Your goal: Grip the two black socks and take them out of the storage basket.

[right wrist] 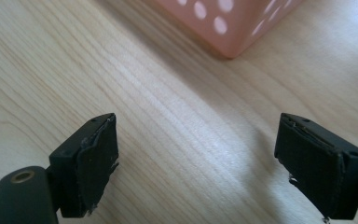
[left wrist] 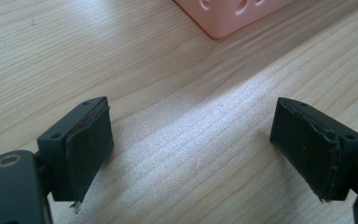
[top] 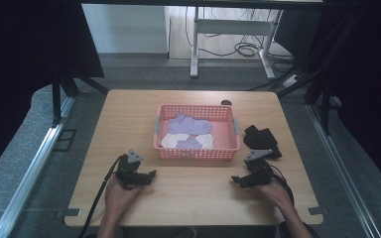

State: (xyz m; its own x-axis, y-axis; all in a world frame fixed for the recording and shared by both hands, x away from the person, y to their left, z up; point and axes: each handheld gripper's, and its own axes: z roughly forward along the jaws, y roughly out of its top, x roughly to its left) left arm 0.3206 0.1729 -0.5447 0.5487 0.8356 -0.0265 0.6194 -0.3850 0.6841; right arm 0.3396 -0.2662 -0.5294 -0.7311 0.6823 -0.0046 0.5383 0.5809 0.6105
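Note:
A pink perforated basket (top: 197,154) stands in the middle of the wooden table (top: 129,119) and holds purple socks (top: 189,124) and white socks (top: 170,140). A black sock pile (top: 261,139) lies on the table just right of the basket. My left gripper (top: 151,174) rests on the table in front of the basket's left corner, open and holding nothing. My right gripper (top: 235,180) rests in front of the basket's right corner, also open and holding nothing. In the left gripper view a basket corner (left wrist: 223,16) sits ahead of my left gripper (left wrist: 191,149). The right gripper view has a basket corner (right wrist: 228,23) beyond my right gripper (right wrist: 196,163).
A small dark round spot (top: 226,103) lies on the table behind the basket. Bare wood stretches between the two grippers and along the table's left side. Black curtains and metal rails flank the table; a white desk frame (top: 228,29) with cables stands on the floor beyond.

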